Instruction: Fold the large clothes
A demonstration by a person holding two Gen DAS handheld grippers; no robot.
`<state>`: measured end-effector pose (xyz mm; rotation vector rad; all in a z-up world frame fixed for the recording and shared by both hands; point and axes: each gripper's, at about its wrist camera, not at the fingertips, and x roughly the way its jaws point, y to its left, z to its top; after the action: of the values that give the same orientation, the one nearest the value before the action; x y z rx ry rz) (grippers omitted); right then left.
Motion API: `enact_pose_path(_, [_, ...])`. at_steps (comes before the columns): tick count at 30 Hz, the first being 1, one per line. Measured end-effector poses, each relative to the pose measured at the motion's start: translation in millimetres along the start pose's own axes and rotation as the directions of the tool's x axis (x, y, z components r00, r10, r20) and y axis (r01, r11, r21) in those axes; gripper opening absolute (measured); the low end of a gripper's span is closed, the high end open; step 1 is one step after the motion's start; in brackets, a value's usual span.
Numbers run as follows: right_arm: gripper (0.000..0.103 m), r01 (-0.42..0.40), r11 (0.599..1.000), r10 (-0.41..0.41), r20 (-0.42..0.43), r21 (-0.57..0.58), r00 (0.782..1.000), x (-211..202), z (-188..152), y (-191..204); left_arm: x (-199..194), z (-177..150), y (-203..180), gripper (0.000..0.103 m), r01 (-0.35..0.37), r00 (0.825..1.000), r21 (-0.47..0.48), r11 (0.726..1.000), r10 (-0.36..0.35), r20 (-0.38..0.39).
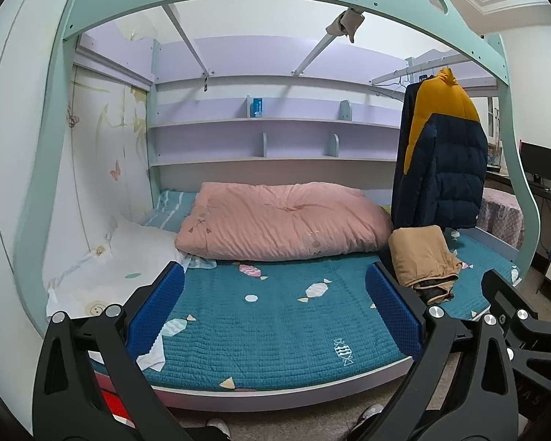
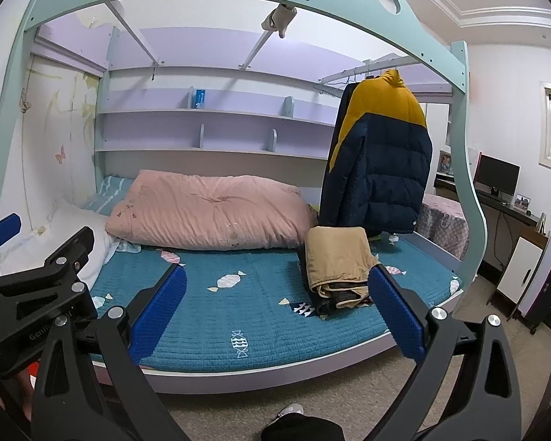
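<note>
Hanging from a rail at the right end of the bunk bed is a big puffy jacket (image 1: 442, 154), dark blue with a yellow top. Just below it, a tan folded garment (image 1: 422, 257) lies on the blue bed cover (image 1: 275, 316) with candy pictures. A fat pink quilt (image 1: 286, 220) sits at the back, and a white pillow (image 1: 128, 261) lies at the left. The left gripper (image 1: 273, 301) is over the front of the bed with its blue pads spread wide, holding nothing. The right gripper (image 2: 277, 305) is beside it, jaws wide apart too, also holding nothing. A shoe (image 2: 288, 411) shows on the floor below.
</note>
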<state>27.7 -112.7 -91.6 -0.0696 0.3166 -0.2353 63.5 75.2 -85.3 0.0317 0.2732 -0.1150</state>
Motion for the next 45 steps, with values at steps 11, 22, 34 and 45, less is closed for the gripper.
enact_pose_path(11, [0.096,-0.001,1.000,0.001,-0.004,0.008,1.000,0.2,-0.2,-0.3,-0.3,-1.0,-1.7,0.098,-0.002,1.000,0.005,1.000,0.002,-0.001])
enact_pose_path(22, [0.096,0.006,1.000,-0.006,-0.013,0.023,1.000,-0.8,-1.5,-0.3,1.0,-4.5,-2.2,0.098,0.006,1.000,0.012,1.000,-0.006,-0.010])
enact_pose_path(34, [0.096,0.006,1.000,-0.005,-0.015,0.024,1.000,-0.4,-1.5,-0.9,2.4,-4.1,-1.6,0.098,0.007,1.000,0.014,1.000,-0.007,-0.012])
enact_pose_path(45, [0.096,0.005,1.000,-0.004,-0.015,0.025,1.000,-0.4,-0.9,-1.0,3.1,-3.6,-0.2,0.098,0.008,1.000,0.014,1.000,-0.008,-0.011])
